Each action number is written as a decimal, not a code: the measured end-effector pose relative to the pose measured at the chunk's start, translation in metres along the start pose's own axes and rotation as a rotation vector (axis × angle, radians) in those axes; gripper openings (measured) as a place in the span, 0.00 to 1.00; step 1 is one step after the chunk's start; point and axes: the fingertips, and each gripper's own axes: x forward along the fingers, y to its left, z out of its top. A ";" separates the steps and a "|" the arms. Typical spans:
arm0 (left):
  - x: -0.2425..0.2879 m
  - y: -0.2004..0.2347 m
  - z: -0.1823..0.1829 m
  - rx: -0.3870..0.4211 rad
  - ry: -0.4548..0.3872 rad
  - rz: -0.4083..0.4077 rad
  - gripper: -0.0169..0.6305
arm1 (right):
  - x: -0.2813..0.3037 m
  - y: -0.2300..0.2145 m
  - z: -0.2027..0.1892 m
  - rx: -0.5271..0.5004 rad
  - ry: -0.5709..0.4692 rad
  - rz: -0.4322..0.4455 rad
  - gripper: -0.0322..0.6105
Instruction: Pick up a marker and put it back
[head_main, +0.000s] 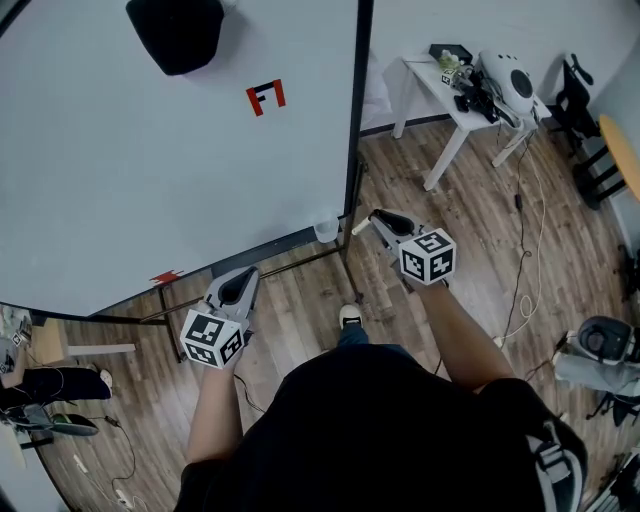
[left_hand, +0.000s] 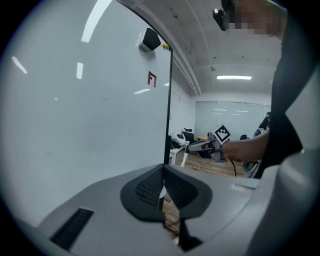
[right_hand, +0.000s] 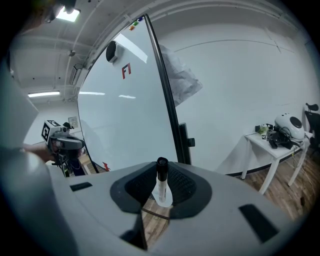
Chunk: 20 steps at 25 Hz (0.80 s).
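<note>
My right gripper (head_main: 381, 222) is shut on a white marker (right_hand: 160, 186) with a black cap (right_hand: 161, 163); the marker stands upright between the pads. Its white end (head_main: 359, 228) pokes out beside a clear cup (head_main: 326, 229) at the lower right corner of the whiteboard (head_main: 150, 170). In the right gripper view the cup (right_hand: 168, 198) shows just behind the marker's lower end. My left gripper (head_main: 238, 287) is shut with nothing in it, near the board's bottom edge. In its own view the left gripper (left_hand: 163, 192) has its jaws together.
A black eraser (head_main: 176, 32) and a red magnet (head_main: 266, 97) sit high on the board. The board's black frame post (head_main: 355, 150) and stand legs (head_main: 300, 262) run past both grippers. A white table (head_main: 452, 100) with gear stands at the back right. Cables (head_main: 520, 270) lie on the wooden floor.
</note>
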 end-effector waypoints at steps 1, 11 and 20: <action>0.001 0.001 -0.001 -0.003 0.002 0.003 0.05 | 0.004 0.000 0.000 -0.002 0.003 0.006 0.15; 0.015 0.024 -0.010 -0.049 0.020 0.048 0.04 | 0.055 0.002 -0.001 -0.010 0.042 0.087 0.15; 0.026 0.050 -0.026 -0.108 0.049 0.090 0.05 | 0.108 0.001 -0.027 -0.009 0.119 0.141 0.15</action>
